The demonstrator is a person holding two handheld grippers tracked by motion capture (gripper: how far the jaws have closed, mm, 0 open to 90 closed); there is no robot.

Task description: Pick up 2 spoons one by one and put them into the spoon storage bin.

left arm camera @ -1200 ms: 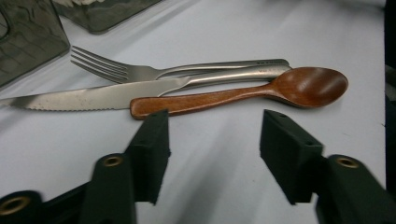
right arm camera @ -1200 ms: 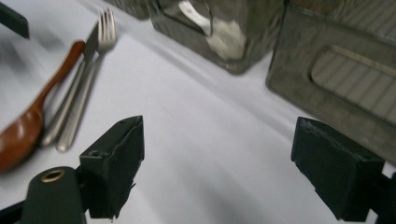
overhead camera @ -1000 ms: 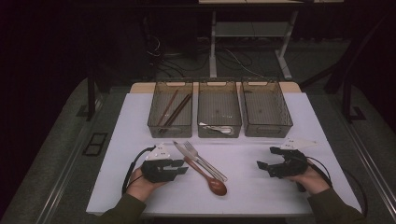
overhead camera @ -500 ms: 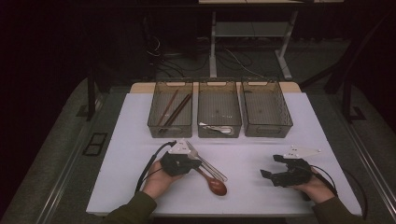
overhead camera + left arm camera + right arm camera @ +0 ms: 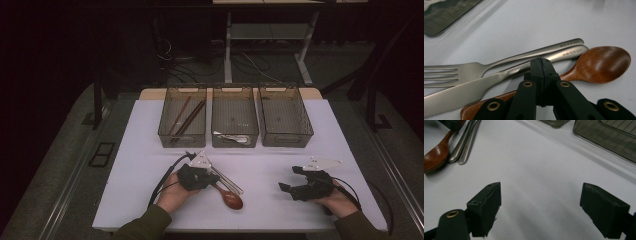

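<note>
left tool (image 5: 540,65): jaws just closed, now fully together. Over wooden spoon (image 5: 599,63) handle; can't tell if it's pinched. Since 1 s ago, hand moved in over the cutlery.
cutlery: spoon, fork (image 5: 461,71), knife (image 5: 469,91) touching, on counter (image 5: 140,165) front-left (none in a bin yet).
bins: chopsticks (image 5: 185,117) in left bin (image 5: 165,132).
right tool (image 5: 540,210): jaws wide apart, nothing between, parked.
meaning: prob. pickup starting; sorting ahead.

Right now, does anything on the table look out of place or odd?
Nothing damaged or spilled. The fork, knife and wooden spoon lie loose on the table, outside the bins.
</note>
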